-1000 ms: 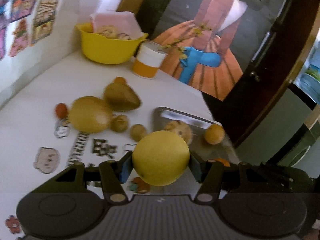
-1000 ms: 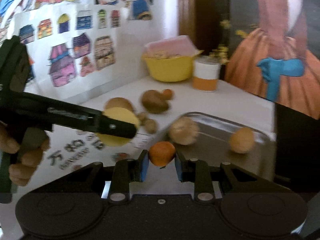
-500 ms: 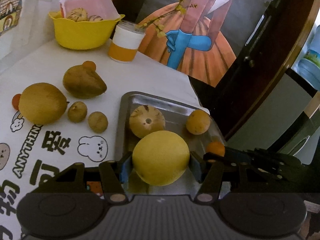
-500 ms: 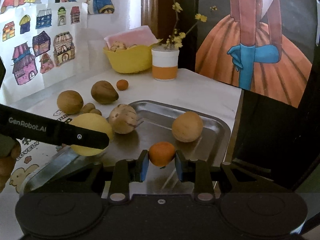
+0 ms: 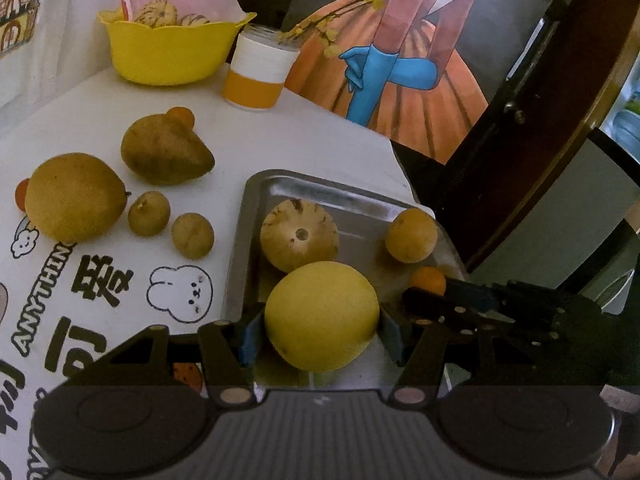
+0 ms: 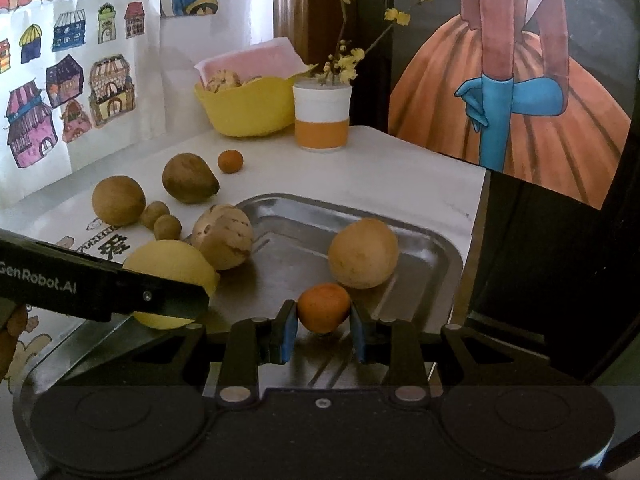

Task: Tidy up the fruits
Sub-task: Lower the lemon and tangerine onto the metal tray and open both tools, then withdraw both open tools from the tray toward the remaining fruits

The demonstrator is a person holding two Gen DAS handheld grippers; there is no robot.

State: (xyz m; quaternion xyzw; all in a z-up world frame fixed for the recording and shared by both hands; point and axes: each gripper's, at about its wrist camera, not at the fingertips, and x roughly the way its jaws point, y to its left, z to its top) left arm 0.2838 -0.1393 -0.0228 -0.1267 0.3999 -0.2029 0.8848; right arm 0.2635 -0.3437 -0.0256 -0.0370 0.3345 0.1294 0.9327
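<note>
1. The left hand-held gripper [image 5: 322, 320] is clamped on a large yellow citrus fruit [image 5: 322, 316], held just over the near end of the metal tray [image 5: 256, 208]. The fruit is wide for the jaws, which sit near its widest part, so a slight tilt could roll it out before it is set down.

2. The right hand-held gripper [image 6: 324, 322] pinches a small orange fruit [image 6: 324, 307] low over the tray's near part, just in front of a round tan fruit [image 6: 363, 253]. Let go from a height, the small fruit could bounce or roll on the smooth metal.

3. The two hand-held grippers are close side by side over the same end of the tray; in my judgement they could knock each other, or one's fruit, when the jaws open.

4. A striped pale melon [image 5: 299, 235] lies just behind the yellow citrus fruit. Setting the citrus down may nudge it and send it rolling toward the tan fruit.

5. The tray sits near the worktop [image 5: 248, 136] corner, so a shove could slide it toward the edge.

6. Several brownish fruits [image 5: 74, 197] are not yet on the tray.
</note>
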